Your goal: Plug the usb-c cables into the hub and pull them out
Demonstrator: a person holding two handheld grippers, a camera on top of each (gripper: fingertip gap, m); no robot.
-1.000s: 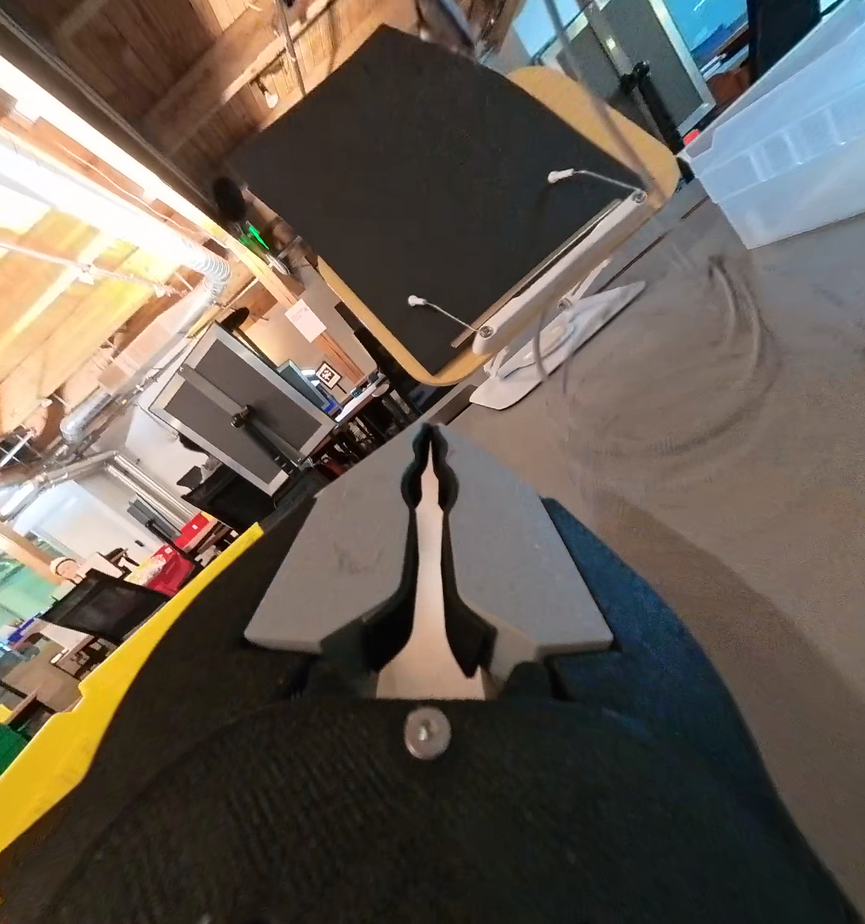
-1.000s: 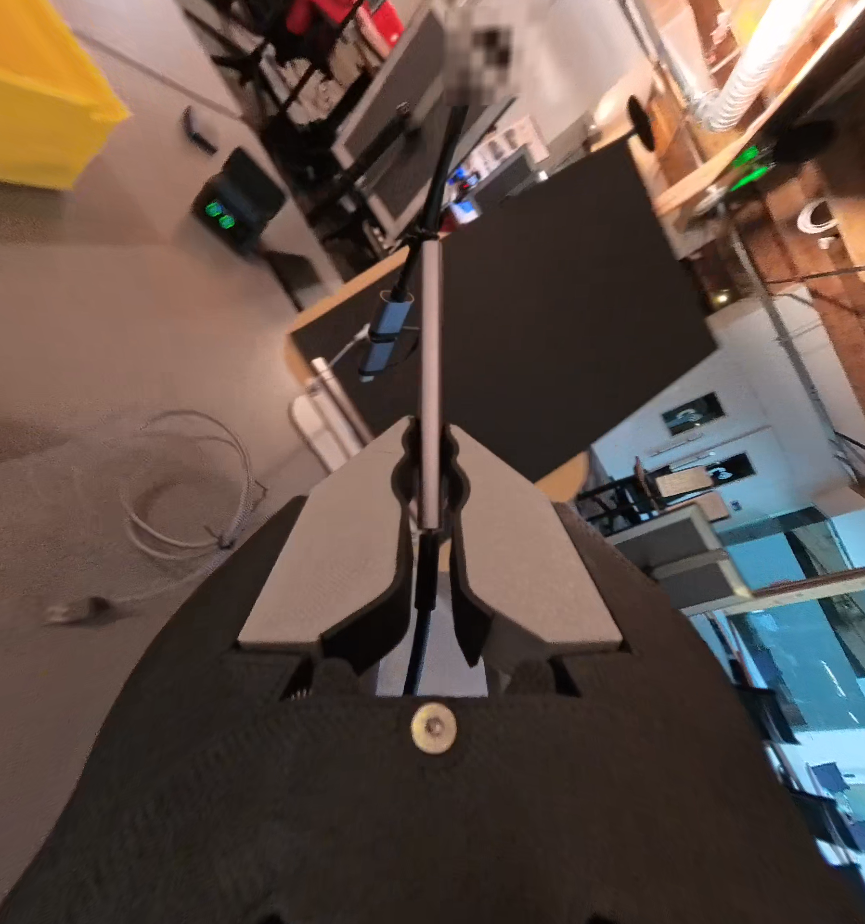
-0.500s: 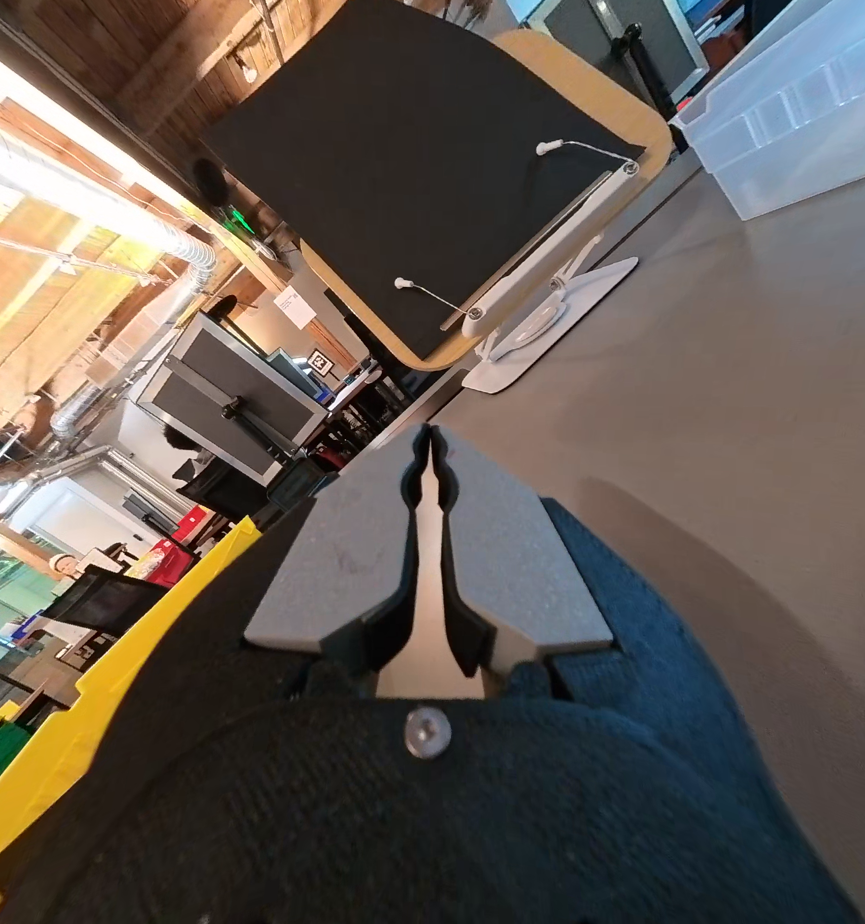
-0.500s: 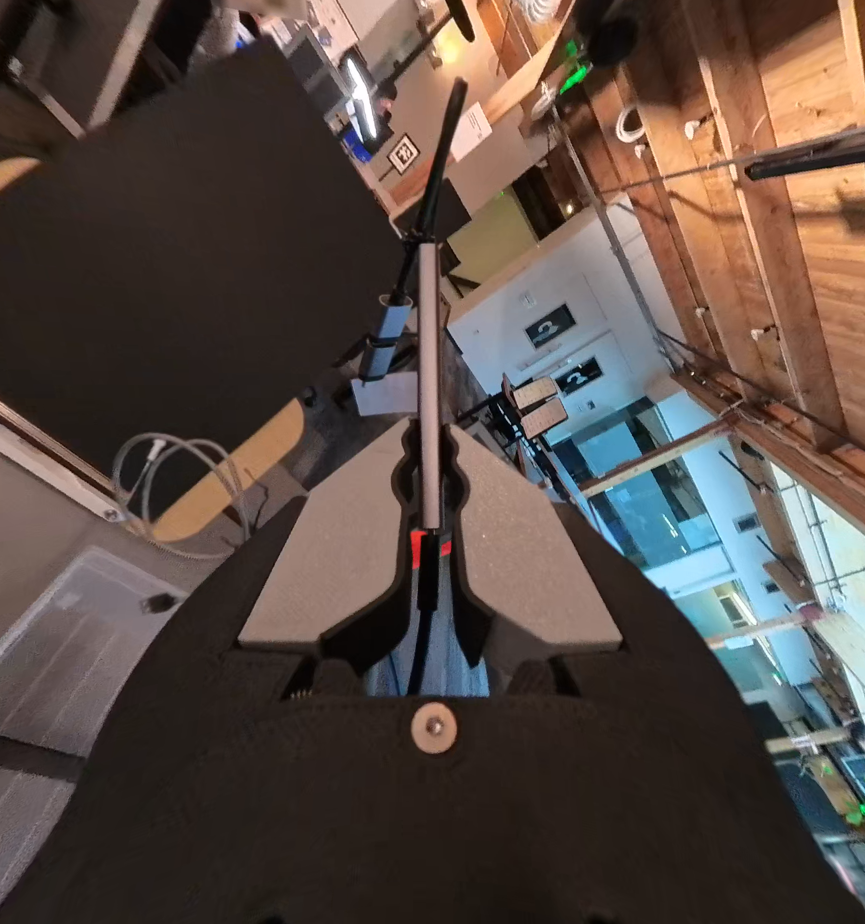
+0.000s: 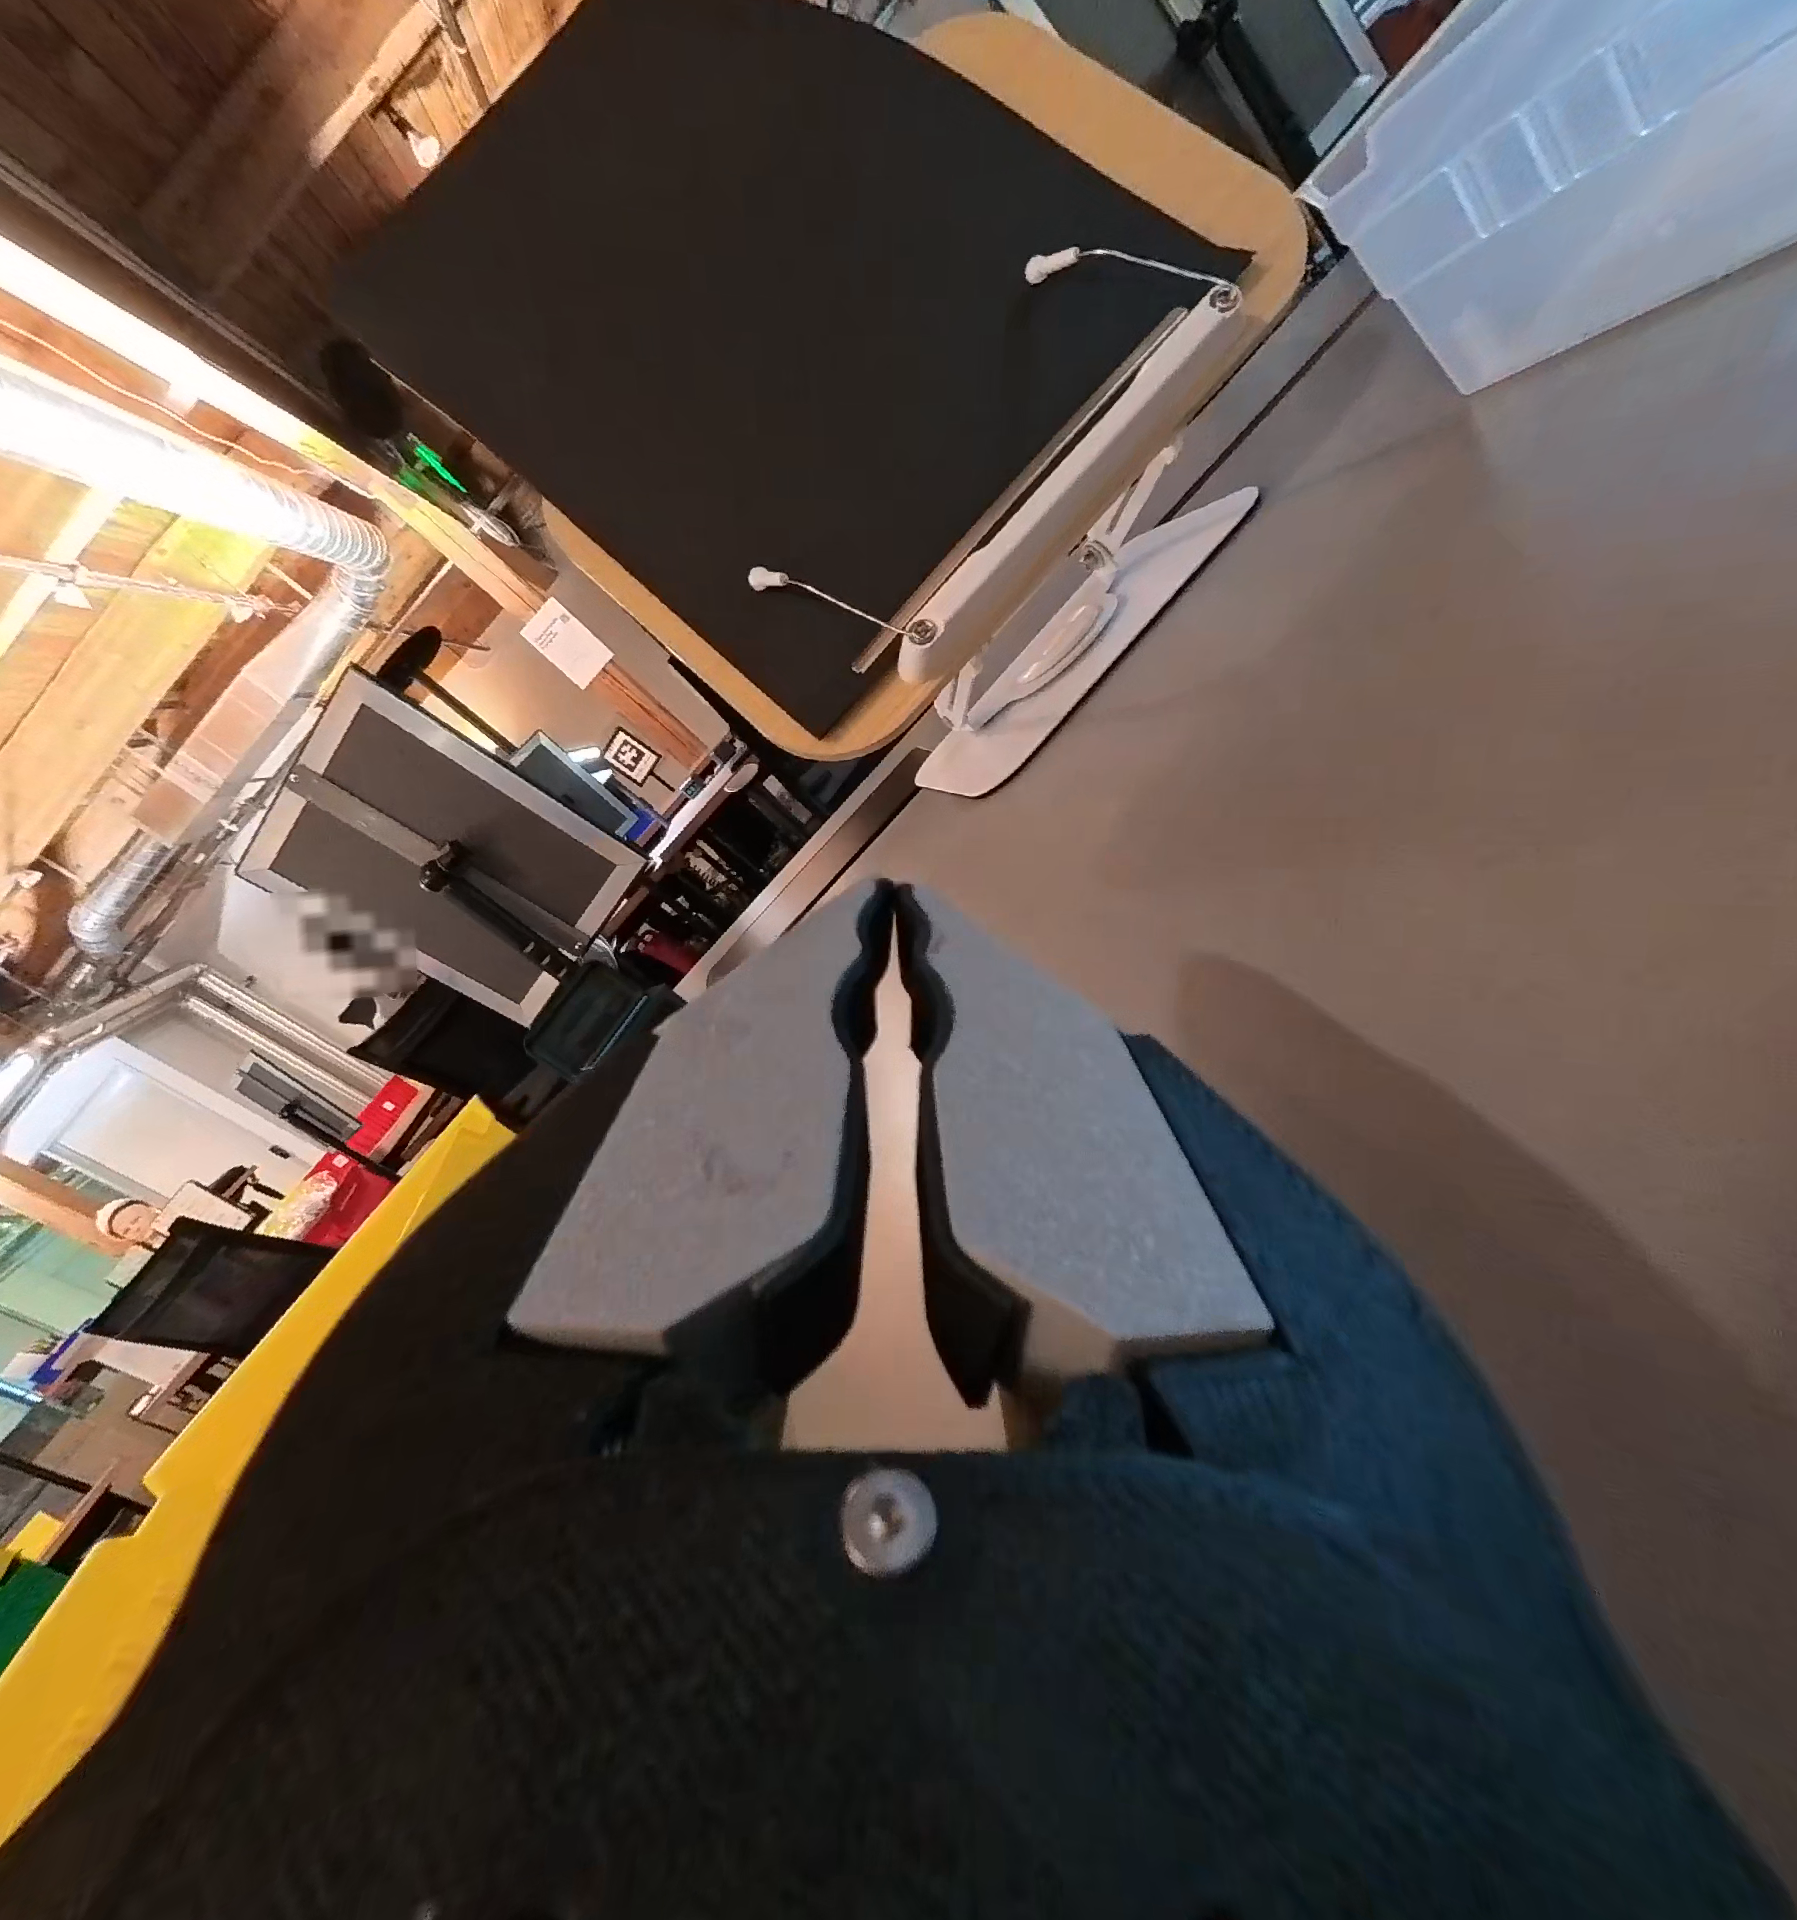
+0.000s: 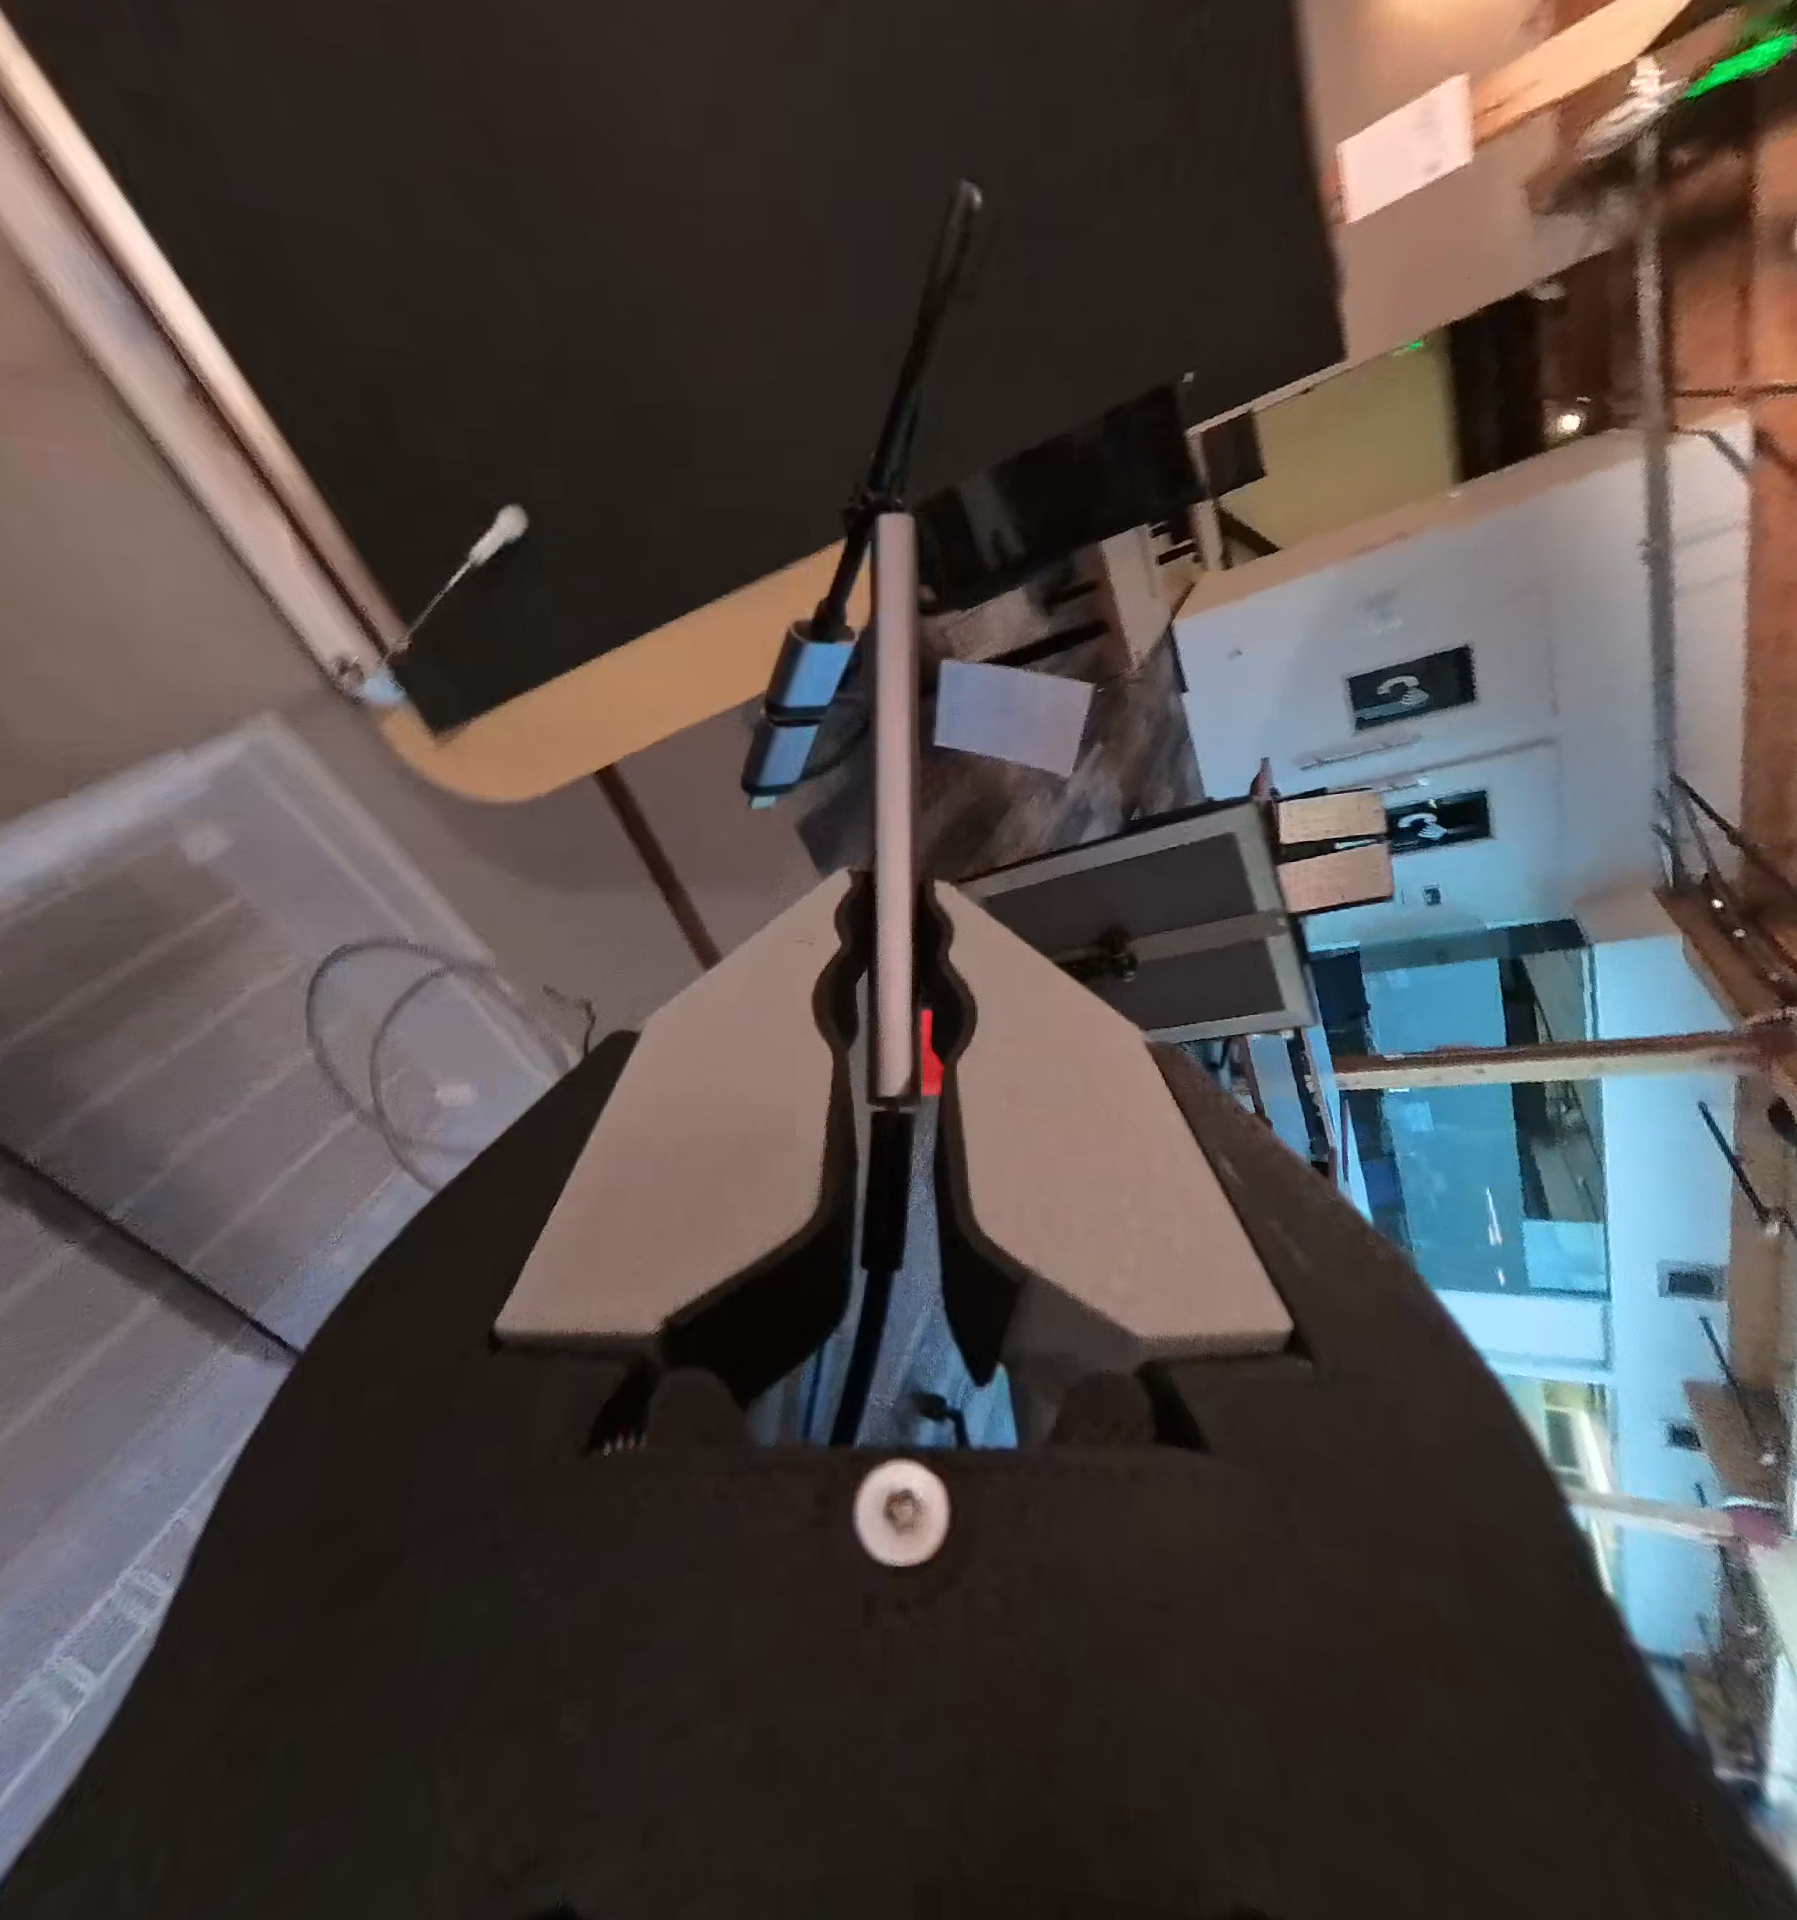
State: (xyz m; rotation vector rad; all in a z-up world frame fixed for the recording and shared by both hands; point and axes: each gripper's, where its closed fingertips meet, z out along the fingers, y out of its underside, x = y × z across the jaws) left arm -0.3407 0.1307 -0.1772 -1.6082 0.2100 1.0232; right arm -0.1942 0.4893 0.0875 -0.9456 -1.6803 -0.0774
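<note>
My right gripper (image 6: pixel 894 906) is shut on a slim silver hub (image 6: pixel 894 727), seen edge-on, and holds it up in the air. A black cable (image 6: pixel 878 1195) is plugged into the hub's near end and runs back between my fingers. Another black cable (image 6: pixel 925 343) leaves the far end. A blue-grey connector (image 6: pixel 795 707) hangs beside it on the left, and a white tag (image 6: pixel 1008 717) on the right. A coiled white cable (image 6: pixel 406 1039) lies low on the left. My left gripper (image 5: pixel 894 914) is shut with nothing between its tips, over the grey table (image 5: pixel 1496 831).
A black board (image 5: pixel 769 312) leans on a white stand (image 5: pixel 1081 644) at the table's far edge. A clear plastic bin (image 5: pixel 1600 177) stands at the back right; it also shows in the right wrist view (image 6: pixel 94 935). A yellow bin (image 5: pixel 198 1507) is at the left. Some 45 cm of space lies between my two pairs of fingers.
My right gripper has swung round with the hub still clamped, so the background has turned. My left gripper has shifted a little; the white cable coil has left its view. It stays shut.
</note>
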